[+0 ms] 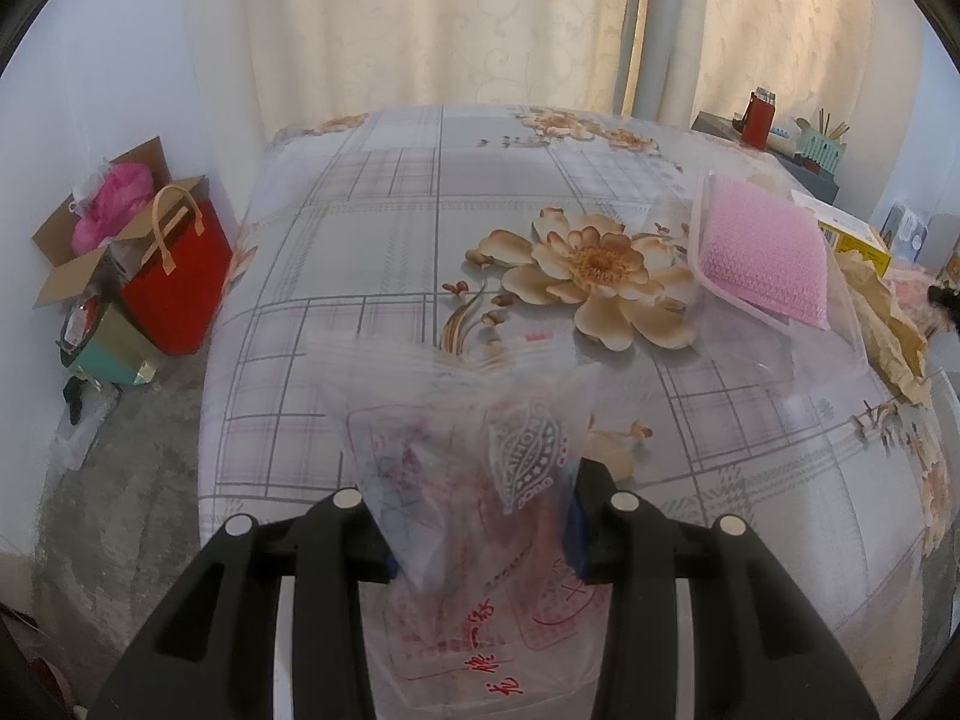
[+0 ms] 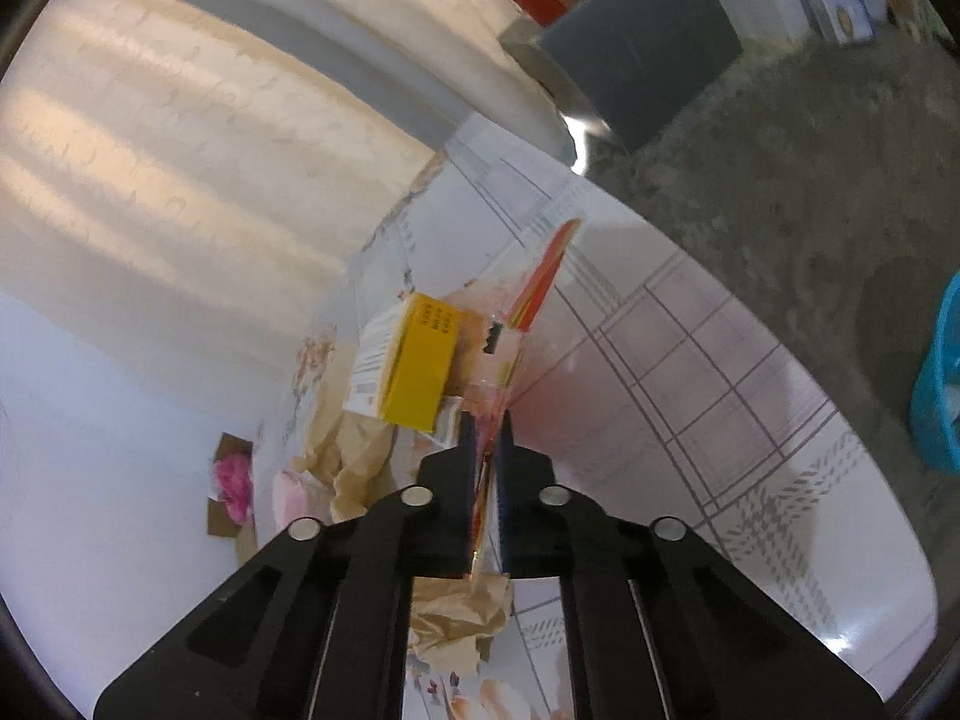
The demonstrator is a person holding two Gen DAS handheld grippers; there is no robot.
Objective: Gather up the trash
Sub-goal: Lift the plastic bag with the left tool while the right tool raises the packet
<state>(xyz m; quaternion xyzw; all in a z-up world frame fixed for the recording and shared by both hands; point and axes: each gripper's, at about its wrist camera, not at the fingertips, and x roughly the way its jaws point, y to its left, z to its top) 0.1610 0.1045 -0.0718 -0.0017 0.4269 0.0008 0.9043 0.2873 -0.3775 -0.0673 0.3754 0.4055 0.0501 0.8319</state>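
My left gripper (image 1: pixel 480 534) is shut on a translucent plastic bag (image 1: pixel 474 450) with red print, held above the near edge of the flowered bed sheet (image 1: pixel 390 228). A pink bubble-wrap pack in clear plastic (image 1: pixel 762 252) lies on the bed to the right, with a yellow-and-white box (image 1: pixel 852 234) and crumpled brown paper (image 1: pixel 888 324) beyond it. My right gripper (image 2: pixel 486 450) is shut on a thin red-and-orange plastic wrapper (image 2: pixel 540 282), edge-on, over the bed. The yellow box (image 2: pixel 420 360) and brown paper (image 2: pixel 354 462) lie just left of it.
A red tote bag (image 1: pixel 180 276) and an open cardboard box with pink stuff (image 1: pixel 108 210) stand on the floor left of the bed. A dark side table with a red container (image 1: pixel 759 117) is at the back right. A blue bin (image 2: pixel 939 384) stands on the grey floor.
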